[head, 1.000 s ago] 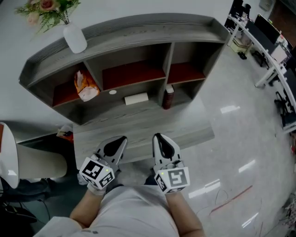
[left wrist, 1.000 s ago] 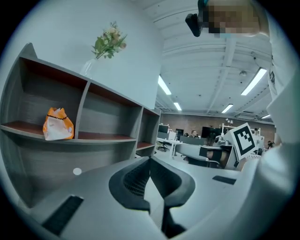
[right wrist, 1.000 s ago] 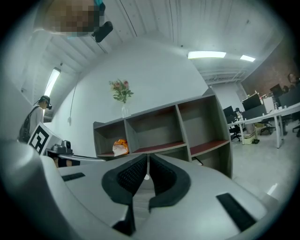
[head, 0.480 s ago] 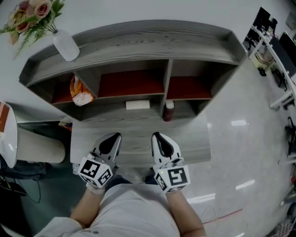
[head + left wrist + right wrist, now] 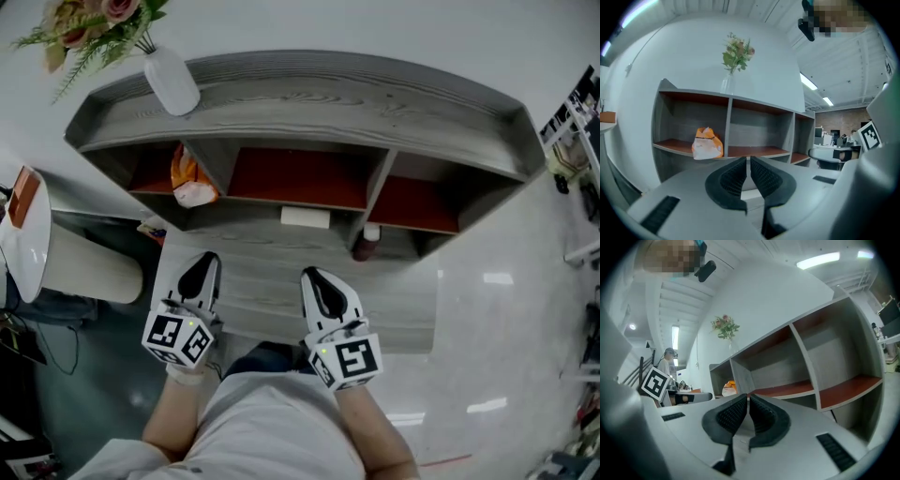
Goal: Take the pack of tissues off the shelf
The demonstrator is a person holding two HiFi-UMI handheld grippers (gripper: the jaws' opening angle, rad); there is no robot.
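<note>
Our left gripper (image 5: 206,261) and right gripper (image 5: 310,276), fingers pressed together, hover below the pack of tissues (image 5: 306,217) at centre frame.

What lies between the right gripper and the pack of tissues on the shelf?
Nothing stands there. The head view shows only a bare stretch of grey wooden board between the right gripper and the pack of tissues.

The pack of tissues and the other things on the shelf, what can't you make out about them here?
- pack of tissues: head view, too small to read any print; in the gripper views the left gripper and right gripper themselves block the low shelf it lies on.
- bottle: head view, label too small.
- orange bag: contents not visible in any view.
</note>
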